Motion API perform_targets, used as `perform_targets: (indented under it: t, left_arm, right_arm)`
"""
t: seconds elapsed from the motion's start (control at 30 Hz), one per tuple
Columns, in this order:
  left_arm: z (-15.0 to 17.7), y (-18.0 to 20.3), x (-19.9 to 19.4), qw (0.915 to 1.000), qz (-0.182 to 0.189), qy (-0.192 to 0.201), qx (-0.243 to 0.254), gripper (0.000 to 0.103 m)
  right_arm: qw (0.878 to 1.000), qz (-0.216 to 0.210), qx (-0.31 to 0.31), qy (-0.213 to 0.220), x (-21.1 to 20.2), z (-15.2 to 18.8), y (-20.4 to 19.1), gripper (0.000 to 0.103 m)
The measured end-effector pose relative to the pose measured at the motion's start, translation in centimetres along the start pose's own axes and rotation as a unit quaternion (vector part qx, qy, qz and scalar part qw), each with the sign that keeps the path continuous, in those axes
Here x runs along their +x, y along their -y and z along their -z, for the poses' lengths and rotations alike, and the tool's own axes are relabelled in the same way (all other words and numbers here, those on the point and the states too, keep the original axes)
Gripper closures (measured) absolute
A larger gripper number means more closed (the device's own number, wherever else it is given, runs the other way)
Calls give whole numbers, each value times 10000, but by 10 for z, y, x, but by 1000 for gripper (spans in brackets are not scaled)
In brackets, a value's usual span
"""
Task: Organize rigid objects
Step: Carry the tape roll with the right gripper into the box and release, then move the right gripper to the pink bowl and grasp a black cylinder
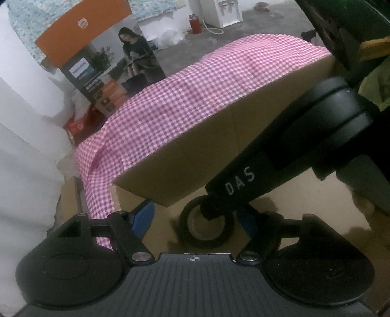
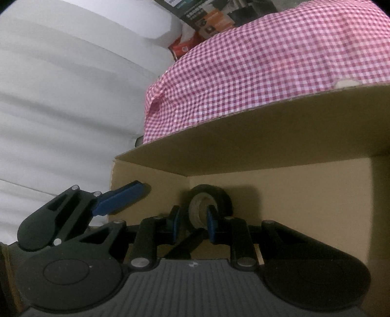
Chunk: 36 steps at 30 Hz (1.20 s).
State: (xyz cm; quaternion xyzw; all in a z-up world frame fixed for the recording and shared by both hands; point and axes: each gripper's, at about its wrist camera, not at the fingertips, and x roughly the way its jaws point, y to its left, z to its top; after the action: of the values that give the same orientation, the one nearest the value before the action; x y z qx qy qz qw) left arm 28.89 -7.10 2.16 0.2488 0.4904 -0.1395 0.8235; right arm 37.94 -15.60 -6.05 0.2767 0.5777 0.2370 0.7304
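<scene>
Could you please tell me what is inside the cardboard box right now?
Inside the cardboard box a black tape roll stands on edge in the back corner, with the right gripper reaching around its wall. The flap and gripper bodies hide the rest of the floor.

A grey floor (image 1: 185, 52) runs toward twelve o'clock. A white cabinet (image 1: 225, 13) stands at one o'clock, a red canister (image 1: 195, 23) beside it. White wall (image 1: 22, 102) fills nine o'clock. Dim light.
</scene>
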Motion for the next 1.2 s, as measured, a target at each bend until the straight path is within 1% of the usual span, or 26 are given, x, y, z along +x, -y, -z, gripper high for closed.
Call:
perform_targets:
  t: [0.1,0.2,0.37,0.5,0.57,0.67,0.8,0.93,1.0,1.07,1.1,1.2]
  left_arm:
    - [2,-3,-8,9999,35,85,-76,26]
    - [7,-7,-25,9995,71,236,-181,25]
    - [26,-15,-72,9968,132,636,-470,23]
    - [52,-17,-116,9917,247,1061,-683,20]
    - [70,-9,-137,9888,336,1247,-743,20]
    - [96,7,-160,9845,511,1495,-762,19]
    - [127,36,-172,9793,848,1664,-778,19]
    - [154,69,-168,9772,1127,1637,-746,19]
    - [163,84,-161,9771,1228,1598,-689,19]
    - [171,98,-152,9778,1274,1544,-615,19]
    - [175,103,-147,9786,1301,1485,-576,19]
    - [184,120,-131,9805,1415,1270,-500,20]
  right_arm:
    - [10000,-33,-22,83,-9,3,-4,78]
    - [9996,-81,-95,257,-31,12,-10,78]
    - [9971,-271,-238,667,-79,37,-21,78]
    - [9916,-501,-435,1109,-136,79,-28,78]
    - [9875,-609,-558,1344,-165,104,-29,78]
    - [9792,-631,-729,1784,-212,146,-28,78]
    - [9655,-360,-967,2393,-274,204,-23,78]
    - [9476,177,-1240,2938,-326,260,-21,78]
    - [9401,437,-1382,3087,-339,282,-21,77]
    - [9368,652,-1537,3076,-339,297,-21,77]
    - [9377,736,-1599,2996,-333,302,-19,77]
    - [9473,857,-1753,2539,-299,309,-15,77]
